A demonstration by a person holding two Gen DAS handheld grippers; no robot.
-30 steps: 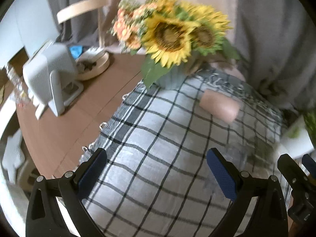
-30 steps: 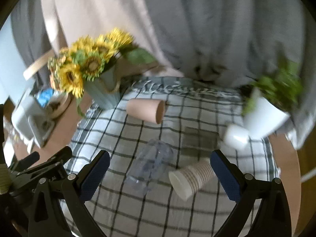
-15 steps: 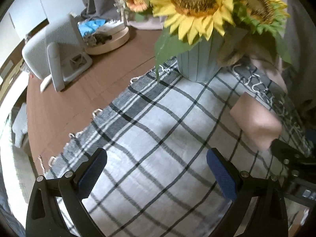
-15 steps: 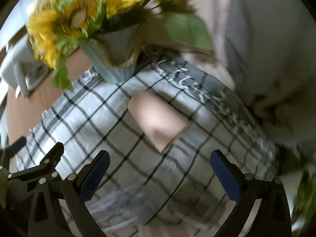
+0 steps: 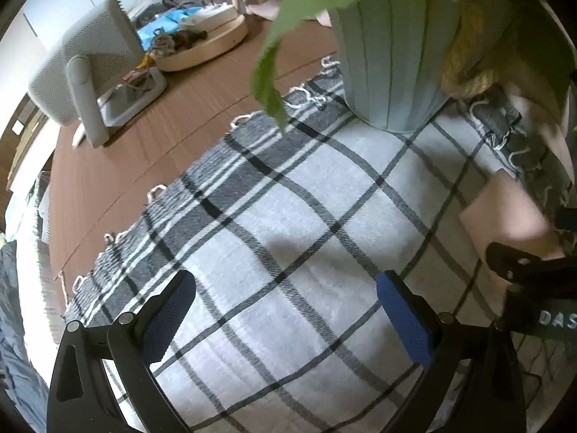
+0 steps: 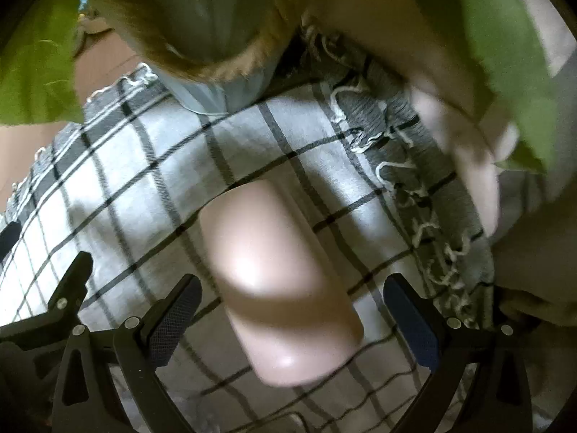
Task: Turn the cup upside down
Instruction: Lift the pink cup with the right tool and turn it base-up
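Between the spread blue pads of my right claw (image 6: pixel 290 319) lies the pink cup (image 6: pixel 277 288) on its side on the checked cloth (image 6: pixel 151 166); neither pad seems to touch it, though the blur makes that hard to judge. My left claw (image 5: pixel 286 312) is wide too, holding nothing over the same cloth. White letters "DAS" (image 5: pixel 557 320) show on the right claw's body. Beyond stands a ribbed pale-blue vase (image 5: pixel 389 54) with green leaves. Further along the bench (image 5: pixel 119 180), a round wooden tray (image 5: pixel 205 45) holds small dark items and something blue.
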